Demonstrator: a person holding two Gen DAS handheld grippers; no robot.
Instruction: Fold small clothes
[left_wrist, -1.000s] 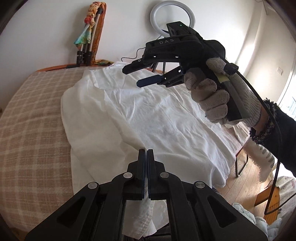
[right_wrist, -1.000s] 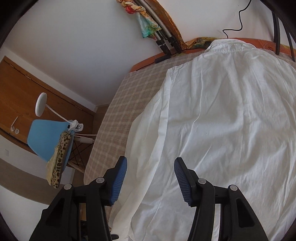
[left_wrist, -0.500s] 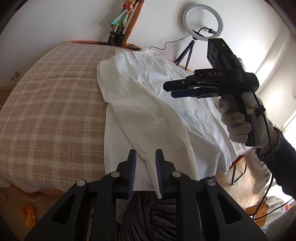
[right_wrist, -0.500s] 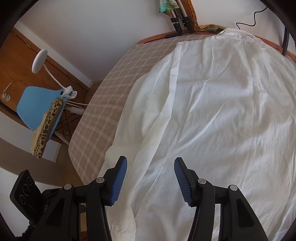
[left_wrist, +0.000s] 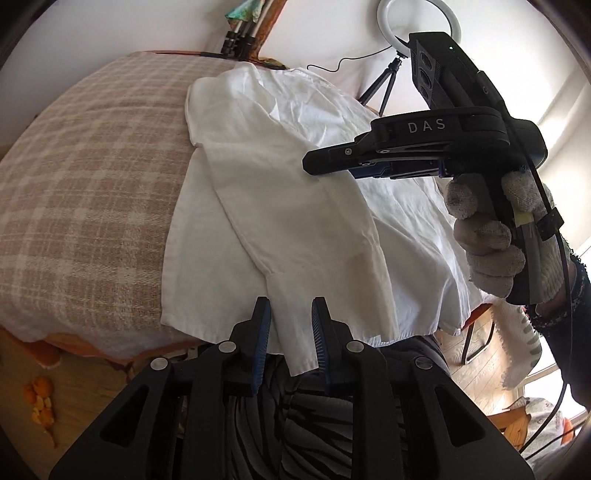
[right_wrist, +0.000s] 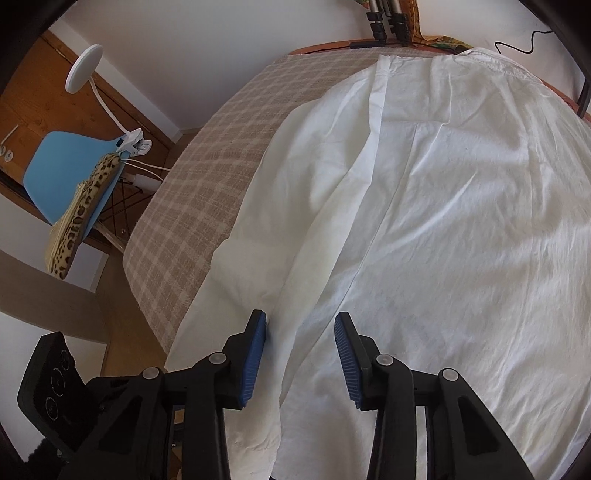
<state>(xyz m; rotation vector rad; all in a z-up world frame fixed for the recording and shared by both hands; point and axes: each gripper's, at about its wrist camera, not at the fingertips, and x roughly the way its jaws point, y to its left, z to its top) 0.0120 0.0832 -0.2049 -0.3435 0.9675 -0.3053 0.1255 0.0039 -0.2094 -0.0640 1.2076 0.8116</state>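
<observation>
A white shirt (left_wrist: 277, 177) lies spread on the checked cloth (left_wrist: 85, 177), with one sleeve folded across its body. The sleeve's cuff (left_wrist: 295, 321) hangs past the near edge, between the slightly parted pads of my left gripper (left_wrist: 291, 332), which do not pinch it. My right gripper (left_wrist: 325, 168), held by a gloved hand (left_wrist: 484, 236), hovers over the middle of the shirt. In the right wrist view its jaws (right_wrist: 300, 347) are closing, with the shirt (right_wrist: 461, 221) and a long fold of the sleeve below them, not gripped.
The checked cloth (right_wrist: 207, 177) covers the surface to the shirt's left. A ring light's tripod (left_wrist: 384, 88) stands behind the far edge. A blue chair (right_wrist: 62, 173) with a leopard-print item and a white lamp (right_wrist: 83, 66) stand at the left. Orange peel (left_wrist: 38, 391) lies on the floor.
My left gripper went from shut to slightly open and sank toward the near edge; the sleeve now lies across the shirt. My right gripper moved lower over the shirt and its jaws narrowed.
</observation>
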